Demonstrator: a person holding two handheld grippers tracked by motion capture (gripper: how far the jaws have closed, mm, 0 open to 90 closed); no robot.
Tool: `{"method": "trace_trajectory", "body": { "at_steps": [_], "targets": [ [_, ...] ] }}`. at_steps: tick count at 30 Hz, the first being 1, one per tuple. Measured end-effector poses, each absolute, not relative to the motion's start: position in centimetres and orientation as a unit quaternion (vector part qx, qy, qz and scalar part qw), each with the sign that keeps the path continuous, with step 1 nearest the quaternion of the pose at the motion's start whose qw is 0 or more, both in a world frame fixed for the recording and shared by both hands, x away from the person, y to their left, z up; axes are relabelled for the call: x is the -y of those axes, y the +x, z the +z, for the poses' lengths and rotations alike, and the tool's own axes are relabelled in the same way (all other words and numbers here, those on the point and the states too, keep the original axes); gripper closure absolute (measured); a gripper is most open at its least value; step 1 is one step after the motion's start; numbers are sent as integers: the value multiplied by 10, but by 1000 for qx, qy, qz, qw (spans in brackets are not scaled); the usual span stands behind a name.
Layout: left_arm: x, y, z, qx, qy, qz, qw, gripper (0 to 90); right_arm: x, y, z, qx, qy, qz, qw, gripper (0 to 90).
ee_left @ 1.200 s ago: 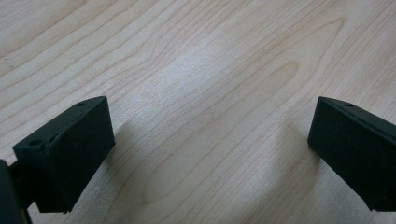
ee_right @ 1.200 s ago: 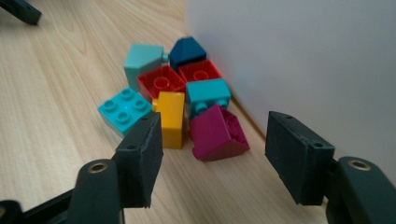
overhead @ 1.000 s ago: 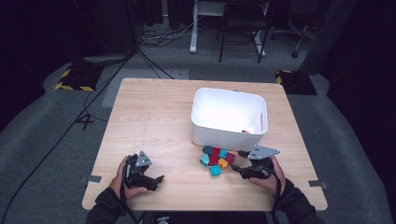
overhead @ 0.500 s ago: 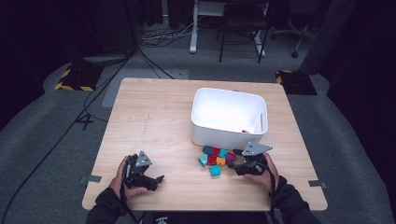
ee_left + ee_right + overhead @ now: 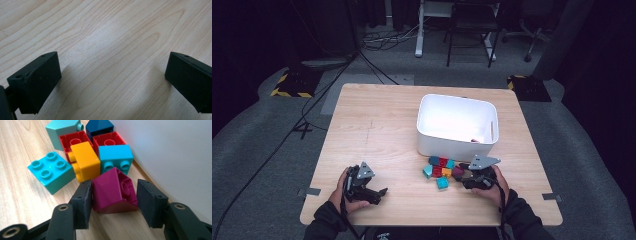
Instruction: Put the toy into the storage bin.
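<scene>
A cluster of toy bricks lies in front of the white bin (image 5: 457, 142). A magenta sloped brick (image 5: 110, 190) sits on the table between the jaws of my right gripper (image 5: 113, 182). The jaws have just been closing. The left pad (image 5: 83, 200) lies against the brick and the right pad (image 5: 147, 200) stands just off it. In the high view my right gripper (image 5: 460, 174) points left into the cluster, at the magenta brick (image 5: 457, 172). My left gripper (image 5: 379, 192) rests at the front left, jaws wide over bare wood (image 5: 112, 67).
Behind the magenta brick are an orange brick (image 5: 86, 162), a teal brick (image 5: 51, 171), a light blue brick (image 5: 115, 157), two red bricks (image 5: 75, 140) and a dark blue one (image 5: 98, 126). The bin's white wall (image 5: 175, 157) rises close on the right. Bare table (image 5: 377, 135) stretches left of the bin.
My right gripper has slid a little left into the brick cluster and its jaws have narrowed around the magenta brick. The left gripper has stayed where it was.
</scene>
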State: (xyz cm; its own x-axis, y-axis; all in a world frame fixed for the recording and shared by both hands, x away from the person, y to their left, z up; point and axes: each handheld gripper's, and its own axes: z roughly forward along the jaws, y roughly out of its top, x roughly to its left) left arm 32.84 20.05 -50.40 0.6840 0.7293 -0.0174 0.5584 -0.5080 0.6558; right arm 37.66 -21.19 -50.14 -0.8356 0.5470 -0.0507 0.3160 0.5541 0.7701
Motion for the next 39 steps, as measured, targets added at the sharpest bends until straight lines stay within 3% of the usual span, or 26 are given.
{"method": "trace_trajectory", "body": {
  "at_steps": [39],
  "targets": [
    [-201,328,-504,-375,859,131,324,7,231,363,-475,-851,235,443,155,485]
  ]
}}
